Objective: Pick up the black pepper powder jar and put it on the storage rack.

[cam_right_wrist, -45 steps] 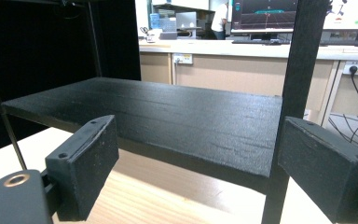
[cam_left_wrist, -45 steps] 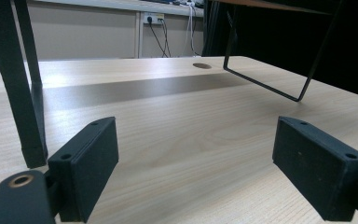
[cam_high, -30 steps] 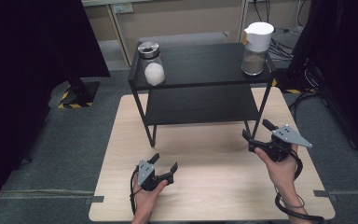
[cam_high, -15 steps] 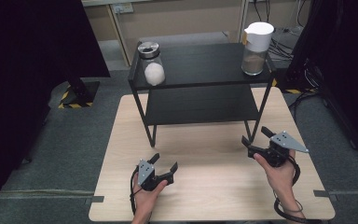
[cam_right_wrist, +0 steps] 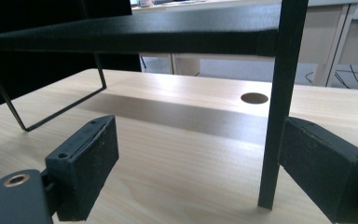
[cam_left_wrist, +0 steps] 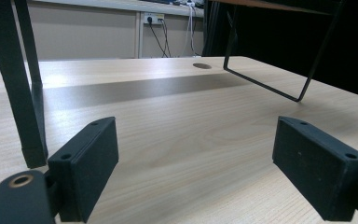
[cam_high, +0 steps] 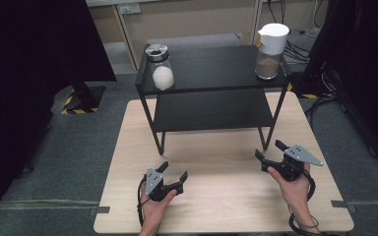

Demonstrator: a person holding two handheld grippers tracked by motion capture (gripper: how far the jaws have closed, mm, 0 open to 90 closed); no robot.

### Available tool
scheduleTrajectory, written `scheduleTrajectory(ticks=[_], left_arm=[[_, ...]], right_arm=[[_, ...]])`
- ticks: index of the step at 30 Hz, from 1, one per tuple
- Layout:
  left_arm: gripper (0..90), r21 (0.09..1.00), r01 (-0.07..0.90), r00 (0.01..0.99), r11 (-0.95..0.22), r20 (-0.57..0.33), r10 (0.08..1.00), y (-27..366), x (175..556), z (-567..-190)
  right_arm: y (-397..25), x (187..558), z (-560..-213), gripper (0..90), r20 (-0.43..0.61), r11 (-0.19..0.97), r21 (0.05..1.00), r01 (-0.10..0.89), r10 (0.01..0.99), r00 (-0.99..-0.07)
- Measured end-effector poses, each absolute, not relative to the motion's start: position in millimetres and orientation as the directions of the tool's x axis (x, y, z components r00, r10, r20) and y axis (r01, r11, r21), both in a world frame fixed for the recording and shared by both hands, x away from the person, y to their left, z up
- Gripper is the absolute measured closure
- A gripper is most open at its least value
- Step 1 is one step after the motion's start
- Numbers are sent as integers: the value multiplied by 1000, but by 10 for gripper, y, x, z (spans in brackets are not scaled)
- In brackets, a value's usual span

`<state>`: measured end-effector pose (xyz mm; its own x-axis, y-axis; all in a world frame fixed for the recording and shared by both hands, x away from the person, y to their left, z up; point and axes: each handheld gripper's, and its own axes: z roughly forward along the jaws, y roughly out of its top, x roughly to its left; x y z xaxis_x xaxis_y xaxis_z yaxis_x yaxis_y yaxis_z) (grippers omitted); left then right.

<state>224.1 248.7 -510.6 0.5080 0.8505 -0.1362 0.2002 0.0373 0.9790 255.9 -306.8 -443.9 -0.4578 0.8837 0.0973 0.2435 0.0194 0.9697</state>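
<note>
A black two-tier metal shelf (cam_high: 211,73) stands at the back of the wooden table (cam_high: 226,196). On its top tier a glass jar with a metal lid (cam_high: 159,67) holds something white at the left, and a white-lidded jar (cam_high: 270,45) holds brown contents at the right. My left gripper (cam_high: 173,172) rests low over the table's front, open, nothing between its jaws. My right gripper (cam_high: 268,150) is open too, just in front of the shelf's front right leg (cam_right_wrist: 279,102). In the left gripper view the shelf's front left leg (cam_left_wrist: 25,84) stands close at the left.
The lower tier (cam_high: 211,110) of the shelf is bare. A round cable hole (cam_right_wrist: 254,98) lies in the tabletop behind the shelf. Black curtains (cam_high: 34,44) hang at the left and right. Cables (cam_high: 300,46) trail on the grey floor beyond the table.
My right gripper has drawn back a little toward the table's front edge and sunk lower. The left gripper has stayed in place.
</note>
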Motion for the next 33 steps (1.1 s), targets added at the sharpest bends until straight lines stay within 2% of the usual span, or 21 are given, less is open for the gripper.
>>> scheduleTrajectory(ticks=[20,33], left_arm=[[137,979,200,509,40,-139,850,2492,2242,-5109],[139,978,206,516,39,-143,845,2510,2256,-5103]], right_arm=[[-3009,2429,-4853,124,38,88,966,242,882,-470],[-3040,2398,-4910,122,34,83,972,220,874,-484]])
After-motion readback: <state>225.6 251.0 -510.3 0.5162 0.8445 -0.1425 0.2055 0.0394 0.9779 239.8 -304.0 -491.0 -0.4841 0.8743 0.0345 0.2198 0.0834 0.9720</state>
